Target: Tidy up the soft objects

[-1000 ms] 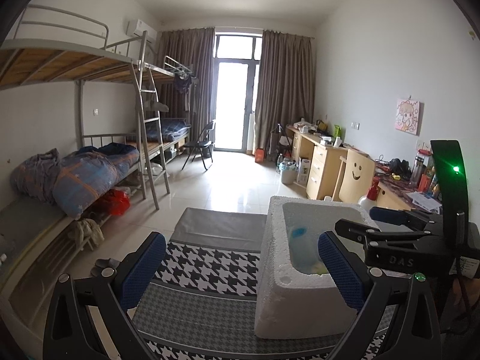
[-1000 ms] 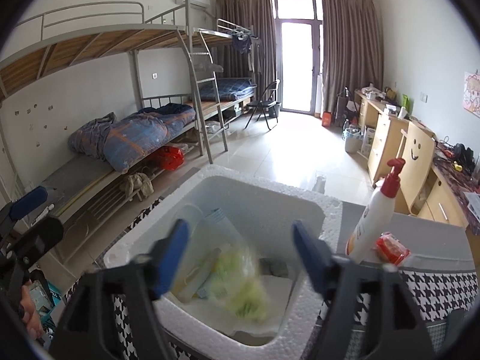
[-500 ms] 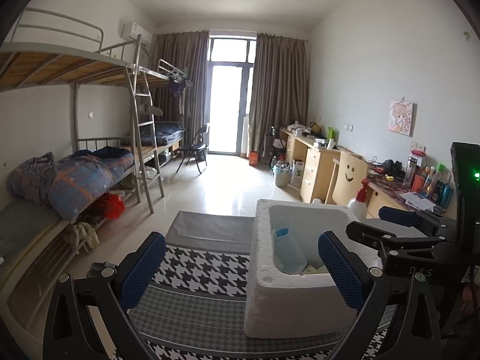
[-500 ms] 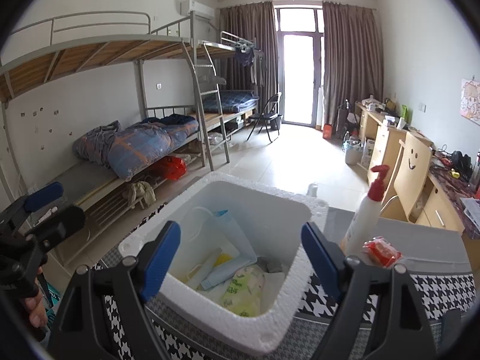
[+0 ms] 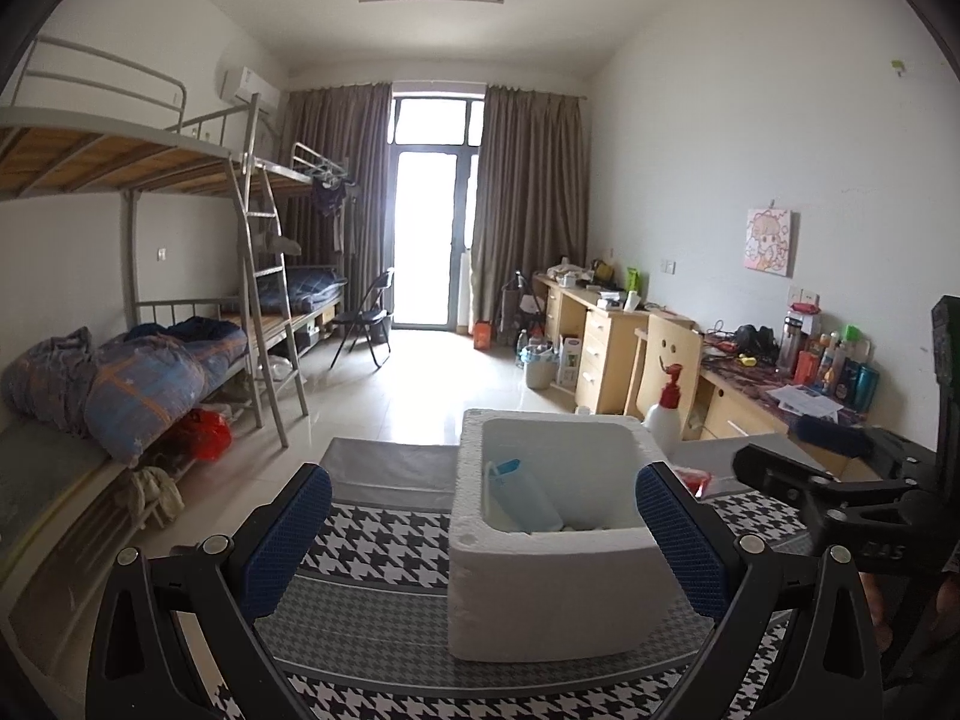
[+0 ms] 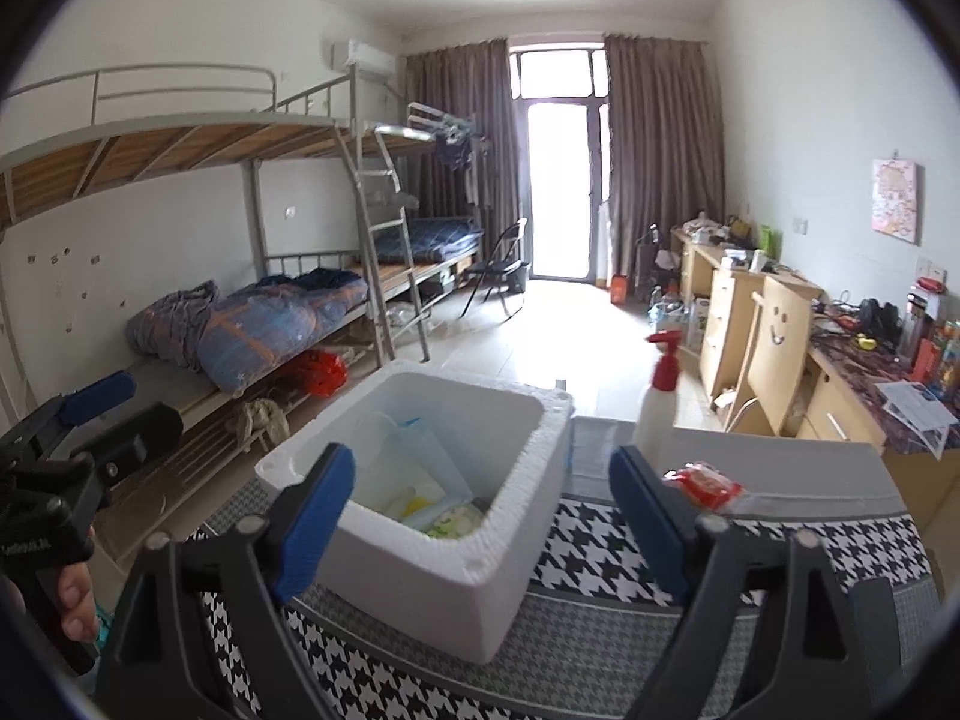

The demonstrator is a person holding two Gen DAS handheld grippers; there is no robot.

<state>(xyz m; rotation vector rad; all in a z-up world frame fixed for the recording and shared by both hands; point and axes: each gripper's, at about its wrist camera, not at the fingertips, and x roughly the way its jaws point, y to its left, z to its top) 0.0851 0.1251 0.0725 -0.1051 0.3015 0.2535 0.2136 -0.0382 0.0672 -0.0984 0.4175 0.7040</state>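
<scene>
A white foam box (image 5: 540, 588) (image 6: 444, 576) stands on the houndstooth-covered table (image 5: 360, 612) (image 6: 600, 618). Inside lie several soft packs: a pale blue pouch (image 5: 516, 495) (image 6: 414, 462) and a green-and-white pack (image 6: 453, 521). A red packet (image 6: 705, 483) (image 5: 690, 480) lies on the cloth right of the box. My left gripper (image 5: 480, 546) stands open, level with the box's near wall. My right gripper (image 6: 480, 522) hangs over the box's near edge, its jaws still opening and nothing between them.
A white spray bottle with a red top (image 6: 657, 402) (image 5: 663, 408) stands behind the box. Bunk beds (image 5: 150, 360) run along the left wall, desks (image 6: 750, 324) along the right. A hand (image 6: 75, 597) holds the left gripper's handle.
Both grippers have drawn back from the box, which now looks smaller and farther. The green-and-white pack, blurred between the right fingers a second ago, now rests in the box. The right jaws stand wider.
</scene>
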